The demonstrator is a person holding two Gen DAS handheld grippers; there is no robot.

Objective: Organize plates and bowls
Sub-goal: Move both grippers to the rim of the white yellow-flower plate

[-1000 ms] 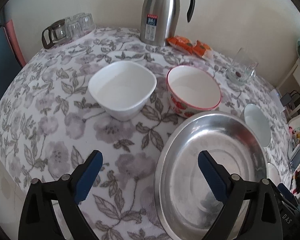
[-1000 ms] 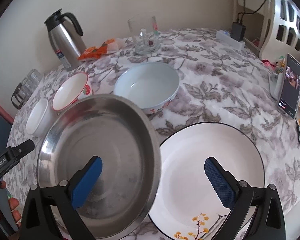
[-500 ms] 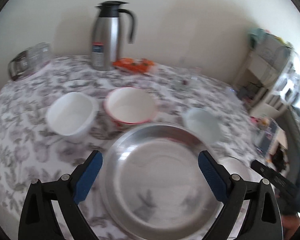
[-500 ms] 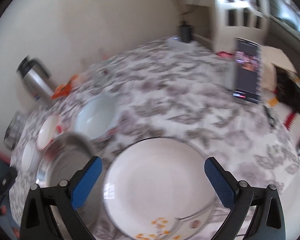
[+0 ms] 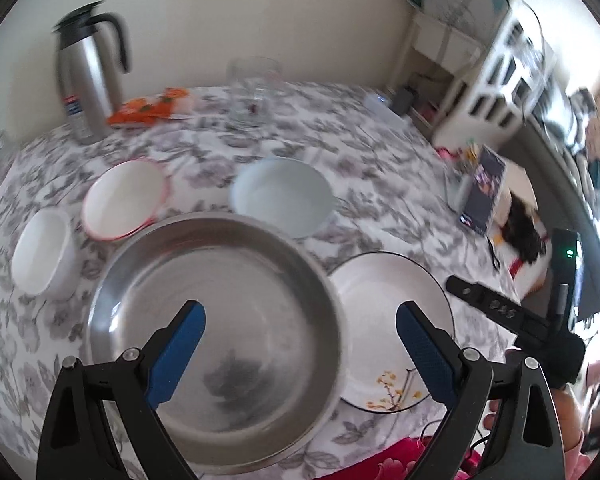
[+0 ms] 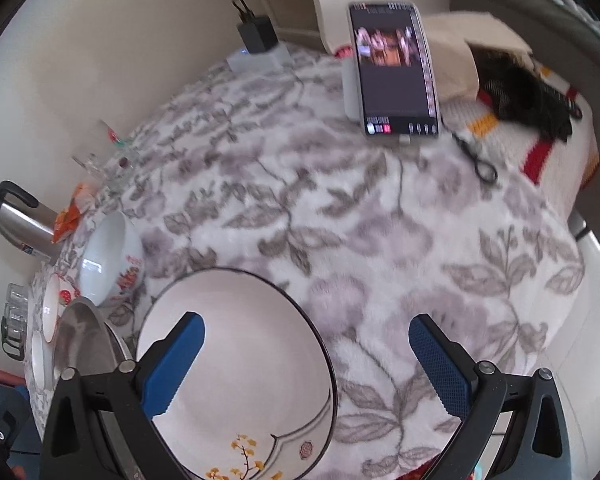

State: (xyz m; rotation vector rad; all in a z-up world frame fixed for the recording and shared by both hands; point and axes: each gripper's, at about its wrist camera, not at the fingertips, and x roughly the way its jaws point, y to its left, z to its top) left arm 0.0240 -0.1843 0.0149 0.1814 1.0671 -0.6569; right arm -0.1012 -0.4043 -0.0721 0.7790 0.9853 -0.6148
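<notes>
A large steel basin (image 5: 216, 320) sits at the table's near edge. Beside it on the right lies a white plate with a black rim and yellow flowers (image 5: 392, 320), also in the right wrist view (image 6: 244, 368). Behind stand a pale blue bowl (image 5: 282, 196), a red-rimmed bowl (image 5: 122, 198) and a white bowl (image 5: 40, 250). My left gripper (image 5: 300, 344) is open and empty above the basin. My right gripper (image 6: 306, 364) is open and empty above the plate's right edge; its body shows in the left wrist view (image 5: 512, 316).
A steel thermos (image 5: 88, 68), an orange snack packet (image 5: 148, 112) and a glass (image 5: 254, 92) stand at the back. A phone (image 6: 394, 68) is propped at the far right beside a white shelf unit (image 5: 496, 72). The floral tablecloth (image 6: 340, 220) covers the table.
Both views have swung to the right. The left gripper now looks over the basin instead of the white and red-rimmed bowls; the right gripper has moved from the basin to the plate. Both stay open.
</notes>
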